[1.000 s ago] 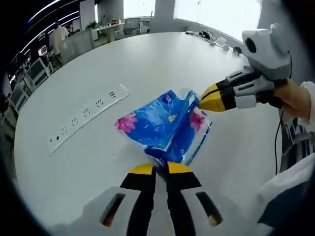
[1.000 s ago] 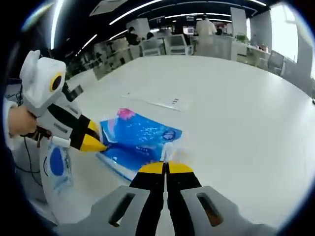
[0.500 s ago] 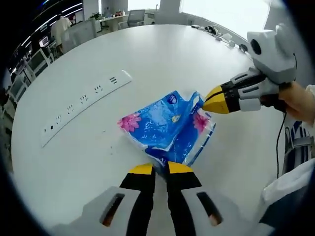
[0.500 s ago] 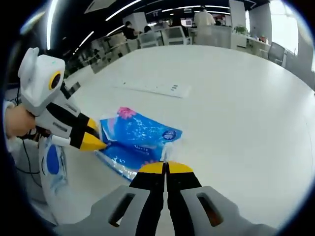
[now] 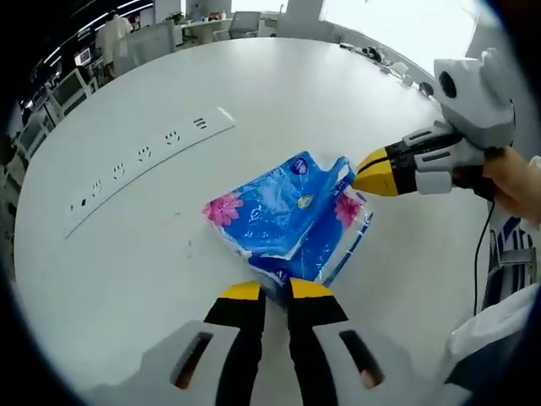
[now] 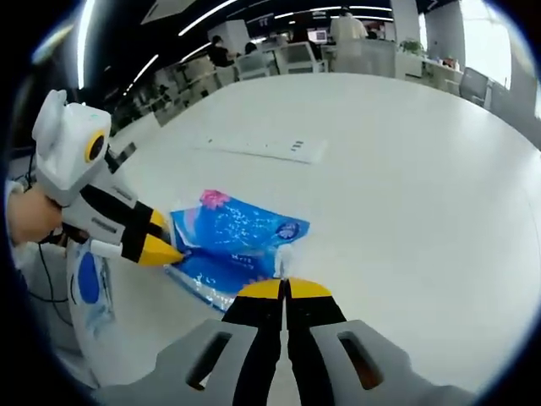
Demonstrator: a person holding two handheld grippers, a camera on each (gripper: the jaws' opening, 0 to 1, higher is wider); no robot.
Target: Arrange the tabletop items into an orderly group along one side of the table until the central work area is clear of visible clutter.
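Left to right: the power strip (image 5: 144, 165) lies toward the table's (image 5: 279, 93) far edge, well apart from the blue plastic bag (image 5: 283, 220). My left gripper (image 5: 276, 290) pinches the bag's near end; my right gripper (image 6: 286, 289), jaws pressed together, grips its opposite corner. Since a second ago the bag keeps its shape and both holds persist; the views have shifted slightly, so I judge relocation barely begun.

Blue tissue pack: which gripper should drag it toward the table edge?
Probably left. The left gripper pinches the blue tissue pack at its near edge; the right gripper only pinches a thin plastic flap, which may slip.
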